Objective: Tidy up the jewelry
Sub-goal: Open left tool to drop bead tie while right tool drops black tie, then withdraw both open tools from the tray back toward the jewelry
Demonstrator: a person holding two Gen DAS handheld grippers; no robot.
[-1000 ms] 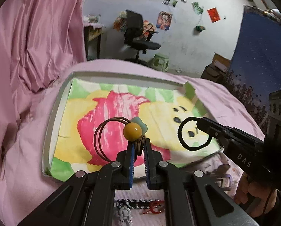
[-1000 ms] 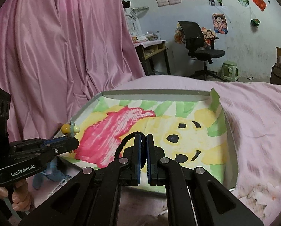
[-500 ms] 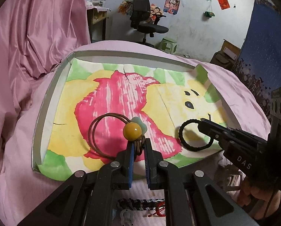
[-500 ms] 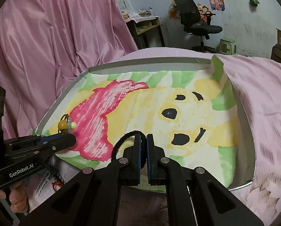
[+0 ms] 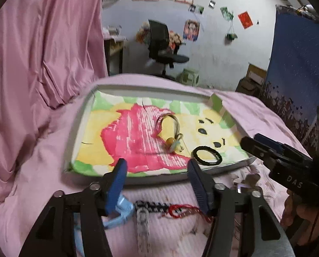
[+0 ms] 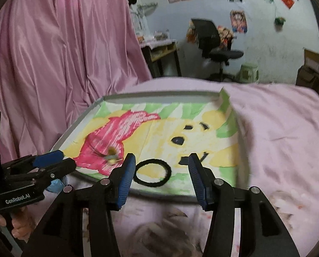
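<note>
Ahead of the blue-padded hand-held gripper (image 6: 161, 171): black hair tie (image 6: 152, 173), pink-yellow-green painted tray (image 6: 159, 95), pink bedsheet (image 6: 283, 128).

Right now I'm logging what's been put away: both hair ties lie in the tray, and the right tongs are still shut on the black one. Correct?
Not quite. The right tongs are open, their jaws just spread. The black hair tie lies free in the tray, as the right wrist view shows. The beaded hair tie lies there too.
</note>
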